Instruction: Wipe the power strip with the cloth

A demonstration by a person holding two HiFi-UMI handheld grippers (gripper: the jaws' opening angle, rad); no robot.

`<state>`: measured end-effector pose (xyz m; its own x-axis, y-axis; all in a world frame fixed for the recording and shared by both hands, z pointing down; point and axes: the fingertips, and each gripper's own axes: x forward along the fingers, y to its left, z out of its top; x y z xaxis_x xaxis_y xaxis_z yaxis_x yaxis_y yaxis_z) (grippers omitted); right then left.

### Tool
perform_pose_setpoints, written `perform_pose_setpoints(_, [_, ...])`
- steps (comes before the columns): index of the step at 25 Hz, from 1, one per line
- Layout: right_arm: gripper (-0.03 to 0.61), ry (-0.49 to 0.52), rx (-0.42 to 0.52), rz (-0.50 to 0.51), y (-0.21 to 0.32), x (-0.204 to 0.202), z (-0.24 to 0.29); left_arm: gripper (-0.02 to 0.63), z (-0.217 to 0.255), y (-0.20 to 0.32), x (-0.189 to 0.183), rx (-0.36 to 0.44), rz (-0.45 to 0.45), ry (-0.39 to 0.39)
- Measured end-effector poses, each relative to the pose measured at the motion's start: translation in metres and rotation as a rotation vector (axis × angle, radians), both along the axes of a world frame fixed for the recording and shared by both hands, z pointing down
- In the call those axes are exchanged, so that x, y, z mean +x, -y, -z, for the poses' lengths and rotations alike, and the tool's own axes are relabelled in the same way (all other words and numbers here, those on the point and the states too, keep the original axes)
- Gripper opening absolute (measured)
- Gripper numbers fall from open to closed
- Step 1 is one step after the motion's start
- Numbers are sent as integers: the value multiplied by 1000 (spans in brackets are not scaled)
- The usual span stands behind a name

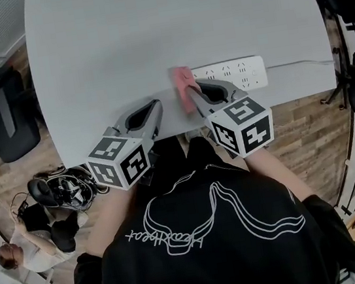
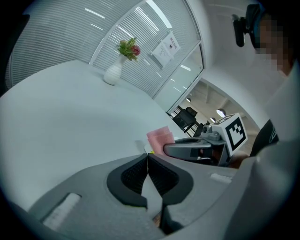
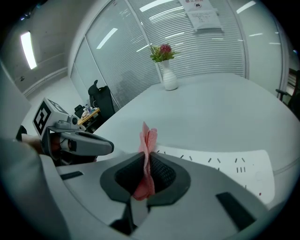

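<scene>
No brand showed on the white power strip (image 1: 236, 73), which lay right of centre in the head view, near the counter's (image 1: 147, 30) lower edge. The looping script on the person's black shirt (image 1: 198, 234) ran upside down and could not be read. Print on the sheet (image 3: 201, 14) at the top of the right gripper view was too small. The right claw (image 3: 146, 161) was clamped on the pink cloth (image 3: 148, 138), held upright at the strip's left end. The left claw (image 2: 148, 157), jaws together on nothing, pointed forward just left of it.
</scene>
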<state>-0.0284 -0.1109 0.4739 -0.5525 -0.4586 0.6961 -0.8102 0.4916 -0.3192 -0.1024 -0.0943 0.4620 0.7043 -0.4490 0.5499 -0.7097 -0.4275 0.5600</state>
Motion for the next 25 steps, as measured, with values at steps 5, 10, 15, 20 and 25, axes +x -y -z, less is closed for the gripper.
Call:
perform_pose_setpoints(5, [35,-14,3,4,0,-2,-2,14,0,-1,-1,-1,2,-8])
perform_pose_setpoints(10, [35,-19,1,1,-2,3,-1,14,3,-2,3,4,5,-7])
perform_pose_setpoints(15, [35,-26,1,-5,-2,10,-1,14,5,-4,6,8,8,-8])
perform_pose_setpoints(20, [35,-30,-1,-16,-1,17,-3,14,4,-5,9,6,12,-7])
perform_pose_setpoints(25, [35,-39,-1,-31,-2,23,-3,14,6,-8,7,12,12,-9])
